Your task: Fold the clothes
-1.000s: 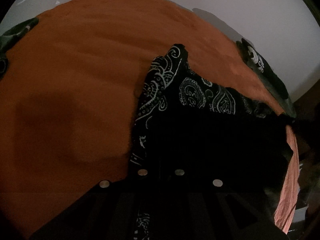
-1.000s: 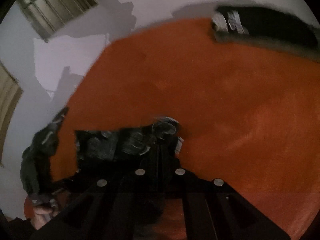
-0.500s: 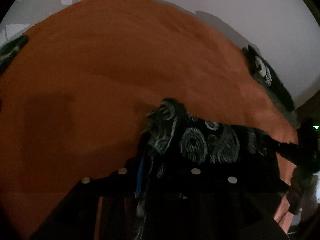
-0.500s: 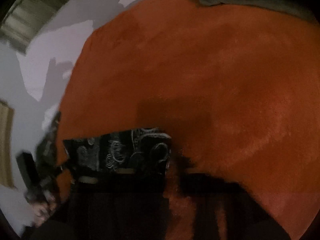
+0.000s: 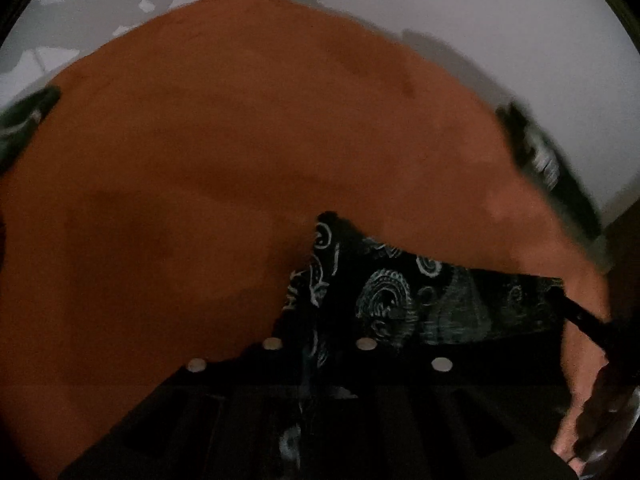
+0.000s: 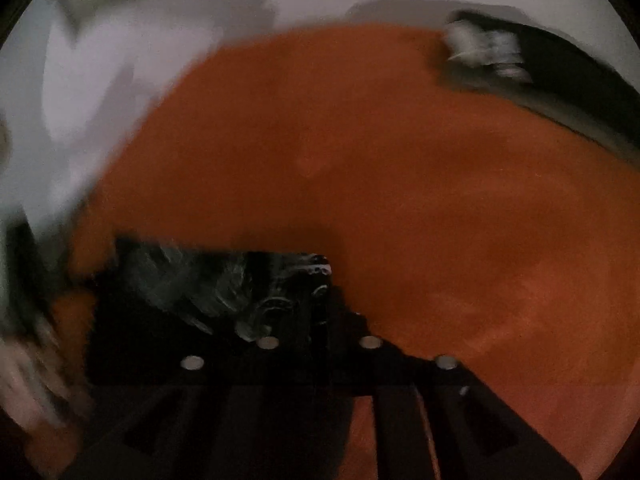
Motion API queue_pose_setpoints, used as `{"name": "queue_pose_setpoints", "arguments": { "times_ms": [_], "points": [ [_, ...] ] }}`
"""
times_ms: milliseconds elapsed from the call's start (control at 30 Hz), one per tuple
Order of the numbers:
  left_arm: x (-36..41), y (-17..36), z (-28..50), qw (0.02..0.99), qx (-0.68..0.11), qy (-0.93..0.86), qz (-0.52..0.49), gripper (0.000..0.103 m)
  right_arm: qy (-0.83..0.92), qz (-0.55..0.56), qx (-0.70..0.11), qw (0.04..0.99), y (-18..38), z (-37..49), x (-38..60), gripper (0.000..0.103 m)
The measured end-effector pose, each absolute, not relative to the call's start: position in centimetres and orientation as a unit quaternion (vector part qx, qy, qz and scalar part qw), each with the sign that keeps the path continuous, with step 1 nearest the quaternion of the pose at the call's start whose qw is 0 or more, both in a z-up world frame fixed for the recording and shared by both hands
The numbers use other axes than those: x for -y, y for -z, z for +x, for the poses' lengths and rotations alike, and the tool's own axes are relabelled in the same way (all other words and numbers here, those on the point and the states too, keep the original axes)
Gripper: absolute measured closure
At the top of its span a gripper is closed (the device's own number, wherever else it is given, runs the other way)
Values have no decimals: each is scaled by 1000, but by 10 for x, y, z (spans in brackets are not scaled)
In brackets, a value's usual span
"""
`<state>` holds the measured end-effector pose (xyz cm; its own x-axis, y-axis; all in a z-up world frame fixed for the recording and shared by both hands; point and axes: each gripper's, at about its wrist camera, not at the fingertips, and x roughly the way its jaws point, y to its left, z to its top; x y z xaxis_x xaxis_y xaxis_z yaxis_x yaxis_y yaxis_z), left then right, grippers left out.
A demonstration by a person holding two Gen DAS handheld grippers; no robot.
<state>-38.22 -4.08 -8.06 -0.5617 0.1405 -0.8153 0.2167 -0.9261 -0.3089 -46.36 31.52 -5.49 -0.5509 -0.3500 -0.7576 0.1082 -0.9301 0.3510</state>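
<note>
A black cloth with a white paisley print (image 5: pixel 384 296) lies folded into a long band on the orange blanket (image 5: pixel 200 160). My left gripper (image 5: pixel 316 336) is at its left corner. The jaws are opening, and a strip of the cloth still runs down between the dark fingers. In the right wrist view the same cloth (image 6: pixel 192 280) stretches off to the left, blurred. My right gripper (image 6: pixel 320 332) is at its right corner with its jaws opening. Orange blanket shows through the gap between the fingers.
A folded dark garment with white print (image 6: pixel 540 64) lies at the blanket's far right edge, the same garment (image 5: pixel 544 160) showing in the left wrist view. Another dark garment (image 5: pixel 24 120) lies at the left edge. A hand (image 5: pixel 580 420) shows at the lower right. Pale floor surrounds the blanket.
The raised cloth has come down into a flatter band on the blanket. Both grippers have loosened at its corners and pulled back a little, so more blanket shows beyond the cloth.
</note>
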Motion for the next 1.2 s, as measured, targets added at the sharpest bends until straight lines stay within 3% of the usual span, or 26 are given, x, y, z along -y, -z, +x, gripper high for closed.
{"name": "queue_pose_setpoints", "arguments": {
  "times_ms": [33, 67, 133, 333, 367, 400, 433, 500, 533, 700, 733, 833, 933, 1033, 1200],
  "points": [
    [43, 67, -369, 19, -197, 869, 453, 84, 876, 441, 154, 122, 44, -445, -331, 71],
    [41, 55, -355, 13, -199, 875, 441, 82, 880, 426, 175, 113, 33, -426, -346, 68],
    [27, 45, -329, -15, -177, 873, 455, 75, 870, 438, 198, 112, 29, -396, -356, 68],
    [-20, 78, -265, -71, -89, 839, 532, 76, 767, 553, 273, 178, 99, -310, -346, 68],
    [-26, 91, -263, -63, -80, 834, 542, 78, 758, 559, 283, 182, 110, -302, -342, 68],
    [-27, 103, -263, -47, -79, 831, 548, 93, 751, 559, 297, 189, 120, -298, -338, 68],
    [-25, 114, -264, -29, -81, 830, 551, 101, 745, 555, 312, 198, 127, -296, -336, 68],
    [-14, 113, -260, 4, -99, 840, 534, 101, 754, 524, 323, 229, 132, -298, -333, 78],
    [-7, 110, -258, 20, -110, 846, 522, 102, 763, 509, 320, 239, 130, -299, -332, 101],
    [21, 98, -248, 56, -138, 853, 501, 103, 801, 456, 289, 257, 91, -293, -332, 102],
    [24, 96, -245, 51, -141, 852, 502, 103, 804, 457, 279, 261, 86, -294, -330, 101],
    [31, 84, -227, 20, -168, 849, 501, 103, 774, 576, 186, 187, 117, -321, -311, 74],
    [32, 71, -204, -26, -192, 836, 513, 101, 757, 590, 234, 154, 123, -318, -324, 74],
    [17, 64, -183, -68, -199, 821, 530, 96, 786, 565, 217, 129, 99, -303, -330, 74],
    [-22, 77, -163, -101, -157, 814, 551, 89, 823, 491, 213, 190, 59, -295, -314, 74]
  ]
}}
